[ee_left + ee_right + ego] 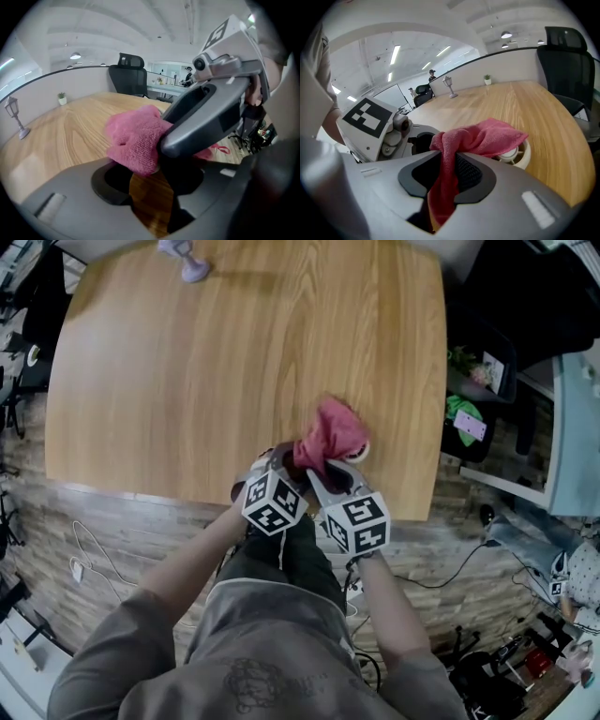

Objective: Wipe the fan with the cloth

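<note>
A pink cloth [330, 430] lies bunched over a small round white fan [362, 452] near the table's front edge. My right gripper [323, 470] is shut on it. In the right gripper view a fold of the cloth [487, 136] hangs down between the jaws of the right gripper [447, 176], and the fan's rim [519, 154] shows under the cloth's right end. My left gripper [286, 465] sits close beside it on the left. Its jaws stand apart in the left gripper view [152, 176], with bare wood between them. The cloth [133, 138] and the right gripper's body [211, 117] hide their tips.
The wooden table [187, 381] stretches away beyond the fan. A small lilac lamp ornament [187, 261] stands at its far edge, near a tiny potted plant [487, 78]. A black office chair [565, 61] stands past the table. Cables lie on the floor below the near edge.
</note>
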Demonstrator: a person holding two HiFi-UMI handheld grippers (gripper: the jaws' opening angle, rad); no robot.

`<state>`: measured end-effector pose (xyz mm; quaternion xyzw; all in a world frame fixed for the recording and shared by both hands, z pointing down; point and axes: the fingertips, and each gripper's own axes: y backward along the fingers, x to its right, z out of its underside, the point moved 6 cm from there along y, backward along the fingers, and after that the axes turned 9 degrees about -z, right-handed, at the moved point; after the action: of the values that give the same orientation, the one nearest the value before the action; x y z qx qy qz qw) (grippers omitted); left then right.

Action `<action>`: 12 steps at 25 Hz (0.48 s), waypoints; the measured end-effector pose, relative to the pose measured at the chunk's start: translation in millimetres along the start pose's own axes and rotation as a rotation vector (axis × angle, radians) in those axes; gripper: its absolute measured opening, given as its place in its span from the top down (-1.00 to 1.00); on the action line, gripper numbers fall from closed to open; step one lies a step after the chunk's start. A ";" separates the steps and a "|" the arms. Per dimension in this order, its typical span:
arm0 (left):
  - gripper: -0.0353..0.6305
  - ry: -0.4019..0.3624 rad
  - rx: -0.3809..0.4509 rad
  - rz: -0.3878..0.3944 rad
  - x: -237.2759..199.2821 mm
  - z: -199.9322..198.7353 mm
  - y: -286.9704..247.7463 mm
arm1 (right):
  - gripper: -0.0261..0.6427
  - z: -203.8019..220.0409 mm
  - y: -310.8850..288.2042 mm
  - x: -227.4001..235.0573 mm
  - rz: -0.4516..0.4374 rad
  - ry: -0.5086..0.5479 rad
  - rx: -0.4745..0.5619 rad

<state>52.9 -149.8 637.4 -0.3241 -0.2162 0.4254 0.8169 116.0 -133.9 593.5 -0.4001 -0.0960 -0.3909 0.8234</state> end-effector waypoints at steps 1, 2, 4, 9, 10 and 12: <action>0.32 0.000 0.001 0.001 0.1 0.1 -0.4 | 0.64 0.4 2.4 2.6 0.007 -0.002 -0.002; 0.32 0.001 0.000 0.002 -0.1 0.3 -0.7 | 0.64 -0.4 6.1 6.5 0.022 -0.004 0.002; 0.32 0.003 -0.002 0.006 -0.3 0.8 -1.1 | 0.64 -4.8 17.2 17.1 0.078 -0.014 0.030; 0.32 0.001 0.001 0.008 -0.7 0.3 -0.7 | 0.64 -13.2 47.2 48.2 0.221 -0.059 0.088; 0.32 0.001 0.000 0.008 -0.4 0.3 -0.7 | 0.64 -12.7 53.7 55.4 0.253 -0.067 0.093; 0.32 0.002 -0.001 0.009 0.0 0.0 -0.5 | 0.64 -12.0 66.7 68.9 0.320 -0.087 0.105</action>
<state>53.2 -150.1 637.8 -0.3259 -0.2141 0.4286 0.8150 208.7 -156.8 579.0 -0.3830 -0.0868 -0.2316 0.8900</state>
